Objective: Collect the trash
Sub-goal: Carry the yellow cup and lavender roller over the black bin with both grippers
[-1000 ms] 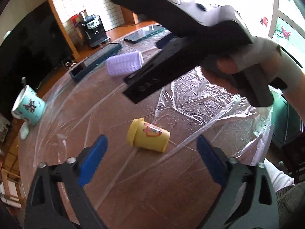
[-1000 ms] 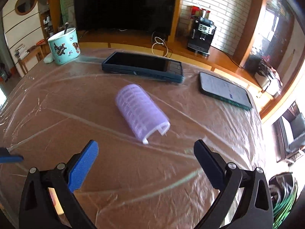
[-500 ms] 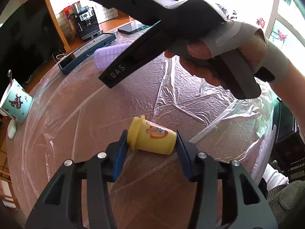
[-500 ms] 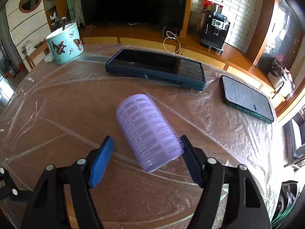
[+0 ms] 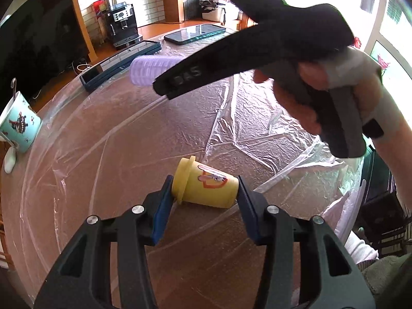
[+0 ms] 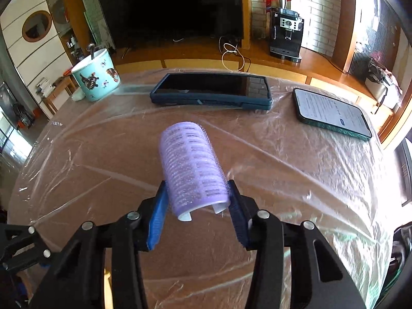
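A small yellow tub with a cartoon label lies on its side on the plastic-covered table. My left gripper is shut on it, a blue pad at each end. A purple hair roller lies on the table in the right wrist view. My right gripper is shut on its near end. The roller also shows in the left wrist view, partly hidden by the right gripper's body and the hand that holds it.
A dark tablet in a blue case and a phone lie at the far side. A turquoise mug with a spoon stands at the far left edge. Crumpled clear film covers the table.
Both grippers went from wide open to shut: the left closed on the yellow tub, the right moved in and closed on the purple roller.
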